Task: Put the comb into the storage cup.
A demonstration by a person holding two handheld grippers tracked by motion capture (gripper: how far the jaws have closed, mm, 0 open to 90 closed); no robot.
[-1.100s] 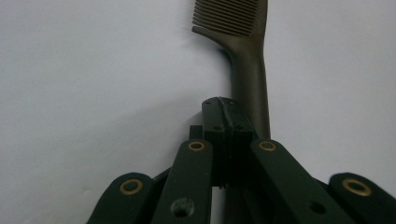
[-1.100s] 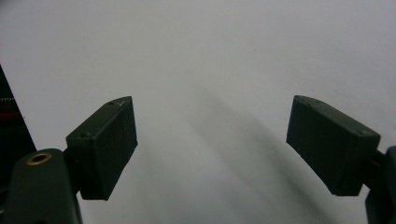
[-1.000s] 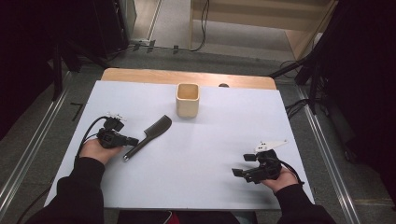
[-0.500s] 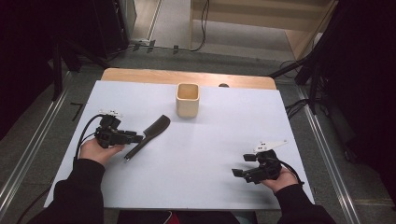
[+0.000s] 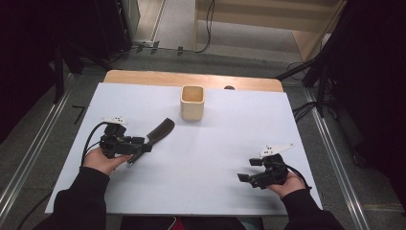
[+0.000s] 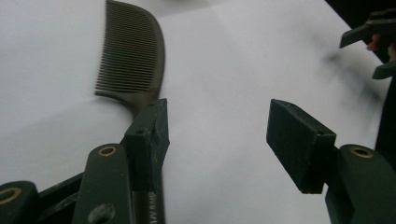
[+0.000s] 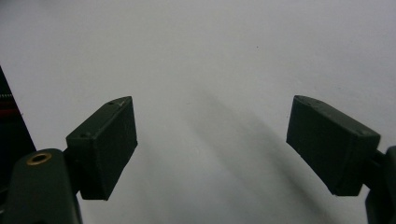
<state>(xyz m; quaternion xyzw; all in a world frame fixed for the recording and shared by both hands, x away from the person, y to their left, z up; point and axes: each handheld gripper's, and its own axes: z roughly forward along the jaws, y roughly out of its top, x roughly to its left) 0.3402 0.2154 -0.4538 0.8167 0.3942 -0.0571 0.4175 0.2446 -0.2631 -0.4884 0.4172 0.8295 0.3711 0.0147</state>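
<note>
Here we see the left claw point(image 5: 146, 147) with jaws just opened wide, nothing pressed between them, the dark comb point(image 6: 133, 56) lying flat on the white surface point(image 5: 215, 143), handle beside one jaw, our right claw point(image 5: 245, 178) open too, well apart.

high view: fixed overhead, looks forward and down on whole white-topped counter point(image 5: 210, 158) | left gripper view: low, close, along its jaws; shares dark olive plastic comb point(image 6: 133, 60) with high view | right gripper view: low, close, along its jaws at bare counter
</note>
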